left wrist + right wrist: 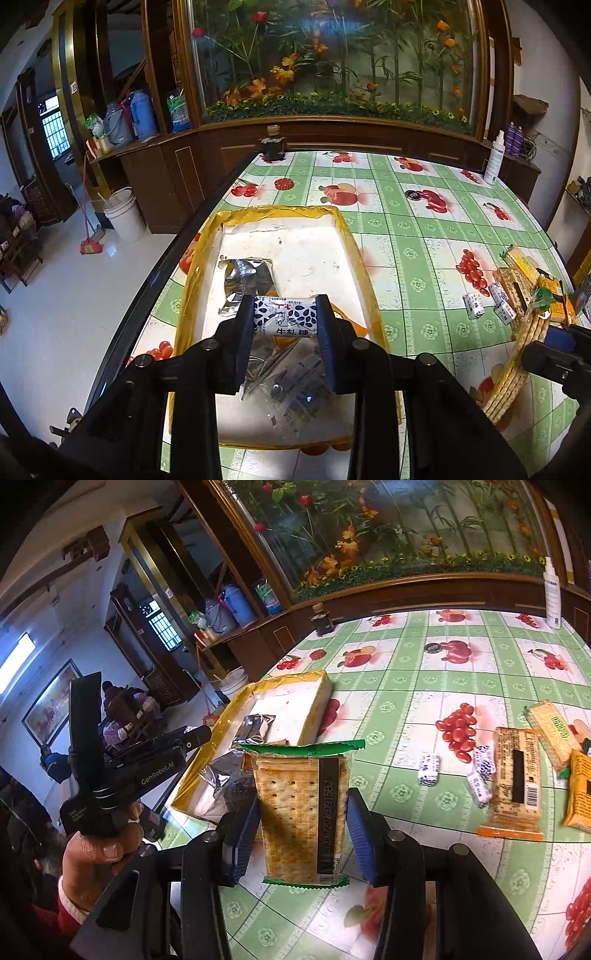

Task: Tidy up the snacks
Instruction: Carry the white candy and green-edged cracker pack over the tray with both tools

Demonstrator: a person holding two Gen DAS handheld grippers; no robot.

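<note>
My left gripper [285, 314] is shut on a white nougat candy with blue leaf print [286, 317], held above a white foam tray with a yellow taped rim [343, 236]. In the tray lie a silver packet [245, 275], an orange packet [347, 319] and clear wrappers [295, 384]. My right gripper [304, 805] is shut on a cracker pack with green ends [295, 808], upright just right of the tray [314, 698]. A hand [96, 853] holds the left gripper [199, 736] over the tray's left side.
Loose candies [428, 768] and orange-wrapped cracker packs [515, 786] lie on the fruit-print tablecloth to the right. A white spray bottle [552, 598], a dark jar [272, 146] and a bottle cap [413, 194] stand farther back. The table's black edge [192, 236] runs along the left.
</note>
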